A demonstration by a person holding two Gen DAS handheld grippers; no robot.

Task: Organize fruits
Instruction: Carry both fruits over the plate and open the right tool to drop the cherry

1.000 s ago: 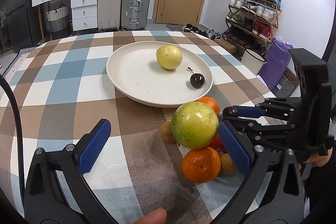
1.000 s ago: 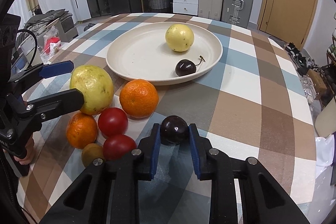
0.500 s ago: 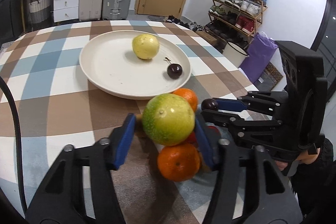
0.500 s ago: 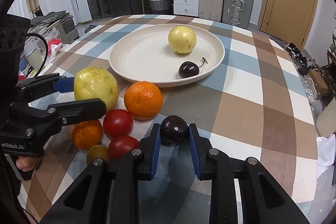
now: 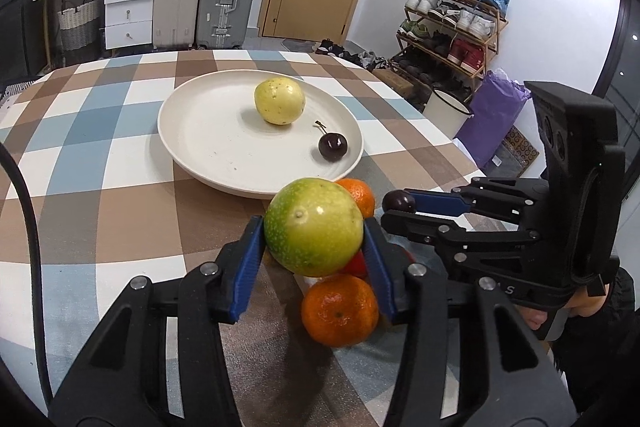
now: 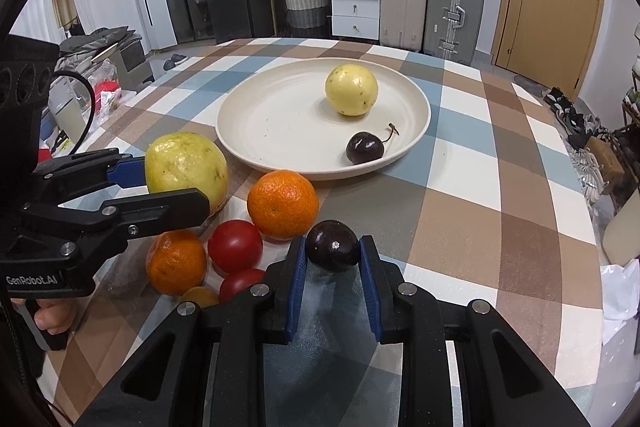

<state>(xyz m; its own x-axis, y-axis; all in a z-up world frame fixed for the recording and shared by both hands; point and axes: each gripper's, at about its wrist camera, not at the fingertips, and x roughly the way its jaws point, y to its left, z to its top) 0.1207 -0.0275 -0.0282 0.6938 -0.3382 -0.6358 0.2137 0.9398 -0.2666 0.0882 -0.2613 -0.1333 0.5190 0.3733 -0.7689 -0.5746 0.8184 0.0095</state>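
Observation:
My left gripper (image 5: 313, 241) is shut on a large green-yellow round fruit (image 5: 308, 219), with both blue pads pressed on its sides, just in front of the cream plate (image 5: 180, 147). In the right wrist view the same fruit (image 6: 186, 167) sits between the left fingers (image 6: 160, 207). My right gripper (image 6: 333, 251) is shut on a dark cherry (image 6: 332, 245) low over the tablecloth. On the plate (image 6: 240, 147) lie a pale yellow fruit (image 6: 351, 89) and a stemmed dark cherry (image 6: 364, 147).
Between the grippers, on the checked tablecloth (image 6: 460, 187), lie two oranges (image 6: 282, 204) (image 6: 176, 262), two red tomatoes (image 6: 235, 246) (image 6: 240, 285) and a small yellow-brown fruit (image 6: 200, 295). A hand (image 6: 52, 315) holds the left gripper's handle. The table edge runs at the right.
The left jaws have closed from wide open onto the green-yellow fruit. The right gripper keeps its hold on the dark cherry and has not moved.

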